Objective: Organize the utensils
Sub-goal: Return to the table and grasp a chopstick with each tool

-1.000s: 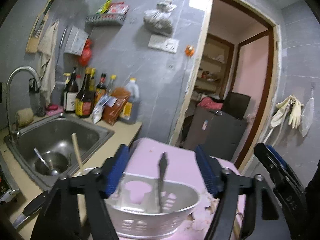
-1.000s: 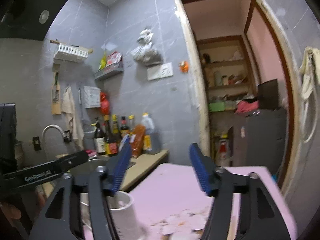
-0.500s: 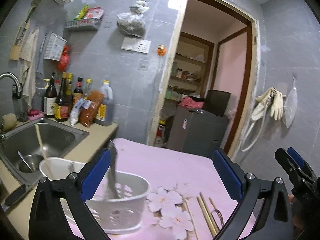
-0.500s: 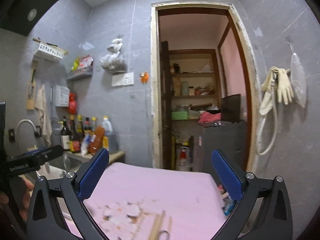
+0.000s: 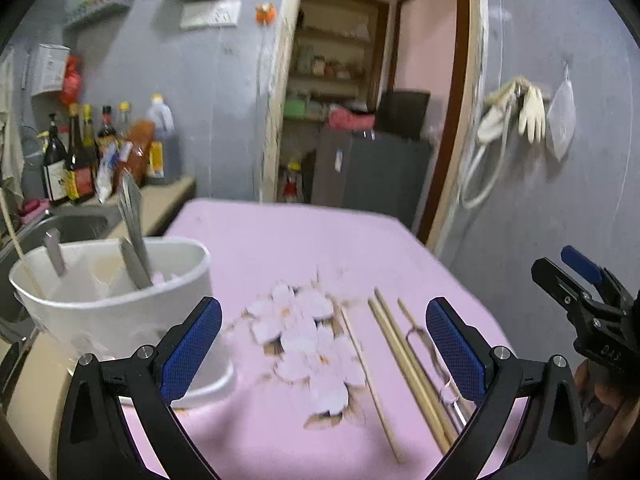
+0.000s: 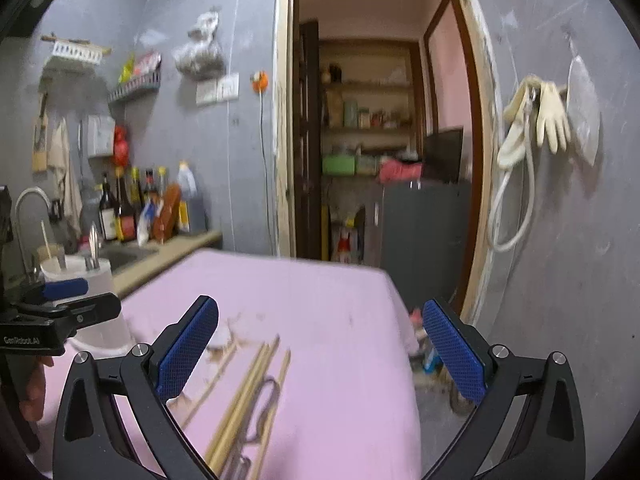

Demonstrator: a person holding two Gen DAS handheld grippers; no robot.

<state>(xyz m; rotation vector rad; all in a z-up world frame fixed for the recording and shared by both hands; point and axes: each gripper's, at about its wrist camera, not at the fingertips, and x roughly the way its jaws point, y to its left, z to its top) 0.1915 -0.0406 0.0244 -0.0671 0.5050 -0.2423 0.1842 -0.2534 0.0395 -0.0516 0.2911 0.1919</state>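
I read both claws spread and empty: left claw (image 5: 323, 354), right claw (image 6: 320, 354). Pale wooden chopsticks (image 5: 408, 368) lie flat on the pink table (image 5: 280, 240). The white plastic utensil holder (image 5: 116, 308) stands left, holding metal utensils (image 5: 134, 232).

The surface (image 5: 280, 240) is pink with a white and brown flower print. The caddy (image 5: 120, 320) is white. The chopsticks (image 5: 404, 356) are pale wood. Both tongs, left (image 5: 322, 344) and right (image 6: 320, 348), are black with blue textured pads (image 5: 192, 348).
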